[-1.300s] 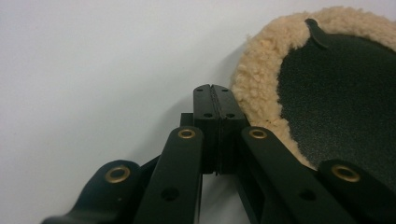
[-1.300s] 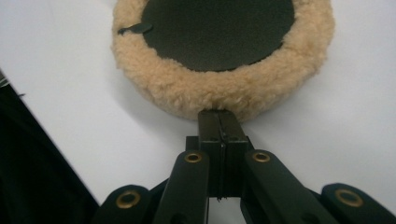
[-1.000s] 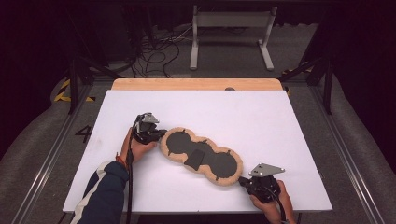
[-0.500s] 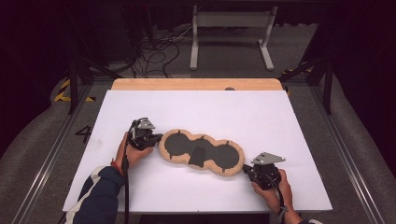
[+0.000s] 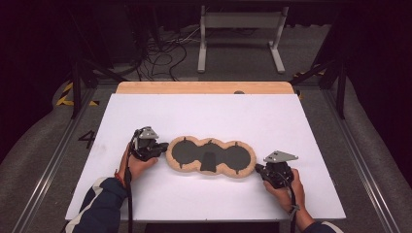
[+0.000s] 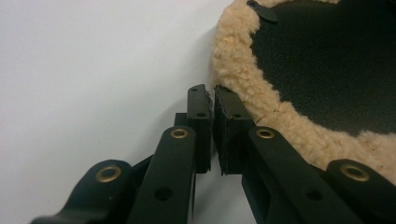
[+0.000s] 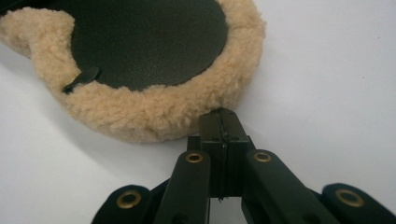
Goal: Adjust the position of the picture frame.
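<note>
A three-lobed pad (image 5: 211, 156) with black faces and a tan fleece rim lies flat on the white table top (image 5: 204, 114), long side running left to right. My left gripper (image 5: 160, 145) is at its left end. In the left gripper view the jaws of that gripper (image 6: 214, 93) are nearly together, pinching the fleece rim (image 6: 233, 60). My right gripper (image 5: 260, 169) is at the pad's right end. In the right gripper view, the right gripper (image 7: 223, 114) is shut, its tips touching the fleece rim (image 7: 159, 116) with nothing between them.
A wooden strip (image 5: 204, 87) runs along the table's far edge. Beyond it on the floor stand a metal frame (image 5: 240, 34) and loose cables (image 5: 165, 48). Metal rails (image 5: 53, 160) flank the table. A hand holds each gripper at the near side.
The pad has turned from a slant to level, its right end swinging away from the near edge with my right gripper. My left gripper shifted slightly left and nearer.
</note>
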Tool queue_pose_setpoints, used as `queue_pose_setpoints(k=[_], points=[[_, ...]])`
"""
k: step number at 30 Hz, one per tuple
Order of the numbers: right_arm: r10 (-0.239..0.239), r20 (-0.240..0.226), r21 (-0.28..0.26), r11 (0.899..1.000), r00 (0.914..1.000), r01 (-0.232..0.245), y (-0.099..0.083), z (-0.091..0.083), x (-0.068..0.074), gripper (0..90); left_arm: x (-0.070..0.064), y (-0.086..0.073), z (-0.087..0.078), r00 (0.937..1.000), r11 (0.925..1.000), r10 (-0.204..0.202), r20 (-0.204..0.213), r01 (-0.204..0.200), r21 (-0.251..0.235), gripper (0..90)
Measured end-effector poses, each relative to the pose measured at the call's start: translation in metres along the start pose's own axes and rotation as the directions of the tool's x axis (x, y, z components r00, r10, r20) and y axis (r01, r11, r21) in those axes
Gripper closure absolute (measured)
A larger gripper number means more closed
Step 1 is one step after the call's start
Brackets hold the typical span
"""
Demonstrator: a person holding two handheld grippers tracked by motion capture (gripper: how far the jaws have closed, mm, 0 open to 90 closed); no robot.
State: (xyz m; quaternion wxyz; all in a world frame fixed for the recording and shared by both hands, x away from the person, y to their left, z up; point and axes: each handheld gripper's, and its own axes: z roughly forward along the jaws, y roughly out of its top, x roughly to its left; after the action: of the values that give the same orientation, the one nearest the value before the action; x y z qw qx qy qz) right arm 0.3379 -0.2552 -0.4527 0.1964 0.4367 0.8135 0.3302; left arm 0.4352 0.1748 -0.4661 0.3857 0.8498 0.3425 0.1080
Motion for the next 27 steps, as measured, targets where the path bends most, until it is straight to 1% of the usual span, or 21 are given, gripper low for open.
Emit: queue_pose_setpoints(k=[1,2,5,7,8,9,10,12,13,14,15,16,19,20,22,24,26,27], points=[[-0.002,-0.002,0.0,1.0,1.0,0.002,0.0,0.0,-0.001,90.0,0.0,0.0,0.0,1.0,1.0,0.004,-0.005,-0.004,-0.001,84.9],[-0.003,-0.009,-0.002,1.0,1.0,0.003,0.0,0.0,-0.003,90.0,-0.001,0.0,0.0,1.0,1.0,-0.005,0.002,0.005,-0.001,85.0],[0.009,-0.027,-0.004,1.0,0.9996,-0.009,-0.001,0.0,-0.007,90.0,-0.003,0.001,0.001,1.0,1.0,0.002,-0.002,-0.002,-0.001,85.0],[0.0,-0.002,0.0,1.0,1.0,0.0,-0.001,-0.001,-0.01,90.0,-0.006,0.0,0.0,0.9998,0.9998,0.019,0.009,-0.019,0.005,85.1],[0.0,-0.002,0.0,1.0,1.0,0.0,-0.001,-0.001,-0.01,90.0,-0.008,0.0,0.0,0.9998,0.9998,0.018,0.008,-0.018,0.008,85.1],[0.015,-0.009,-0.003,1.0,0.9998,-0.016,-0.001,-0.001,-0.012,90.0,-0.009,0.0,0.0,0.9999,0.9999,0.013,0.005,-0.013,0.006,85.1],[0.018,-0.015,-0.005,1.0,0.9997,-0.018,-0.001,0.0,-0.014,90.0,-0.009,0.0,0.0,0.9999,0.9999,0.014,0.007,-0.014,0.004,84.6],[0.012,-0.013,-0.005,1.0,0.9998,-0.012,-0.001,0.0,-0.014,90.0,-0.008,-0.001,0.0,0.9999,1.0,0.01,0.013,-0.01,0.001,83.9],[0.008,-0.011,-0.005,1.0,0.9999,-0.008,-0.001,0.0,-0.014,90.0,-0.009,0.0,0.0,0.9998,0.9998,0.022,0.002,-0.022,0.003,83.8],[0.002,-0.011,-0.003,1.0,0.9999,-0.002,0.0,0.0,-0.015,90.0,-0.01,0.0,0.0,0.9997,0.9997,0.022,0.006,-0.022,0.009,83.8],[0.001,-0.011,-0.003,1.0,0.9999,-0.001,0.0,-0.001,-0.015,90.0,-0.011,0.0,0.0,0.9994,0.9993,0.036,-0.003,-0.036,0.012,83.8],[0.003,-0.014,-0.002,1.0,0.9999,-0.003,-0.001,-0.001,-0.015,90.0,-0.012,0.0,0.0,0.9992,0.9991,0.041,-0.004,-0.041,0.013,84.2],[0.007,-0.002,-0.003,1.0,1.0,-0.007,0.0,0.0,-0.016,90.0,-0.014,-0.001,-0.001,0.9988,0.9988,0.048,0.001,-0.048,0.009,85.9],[0.009,0.003,-0.003,1.0,1.0,-0.009,0.001,0.0,-0.016,90.0,-0.015,-0.002,-0.001,0.9993,0.9993,0.038,-0.002,-0.038,0.003,85.9],[0.01,0.001,-0.005,1.0,1.0,-0.01,0.001,0.0,-0.017,90.0,-0.016,-0.002,-0.001,0.9992,0.9992,0.04,-0.003,-0.04,0.001,85.7],[0.013,-0.003,-0.009,1.0,0.9999,-0.013,0.0,0.001,-0.018,90.0,-0.015,-0.002,-0.001,0.9988,0.9988,0.049,0.003,-0.049,0.002,85.6],[0.011,0.004,-0.01,1.0,0.9999,-0.011,0.001,0.001,-0.019,90.0,-0.017,-0.003,-0.001,0.9977,0.9977,0.068,-0.004,-0.068,0.001,86.0],[0.011,0.004,-0.01,1.0,0.9999,-0.011,0.001,0.001,-0.019,90.0,-0.017,-0.003,-0.001,0.9977,0.9977,0.068,-0.004,-0.068,0.001,85.9]])
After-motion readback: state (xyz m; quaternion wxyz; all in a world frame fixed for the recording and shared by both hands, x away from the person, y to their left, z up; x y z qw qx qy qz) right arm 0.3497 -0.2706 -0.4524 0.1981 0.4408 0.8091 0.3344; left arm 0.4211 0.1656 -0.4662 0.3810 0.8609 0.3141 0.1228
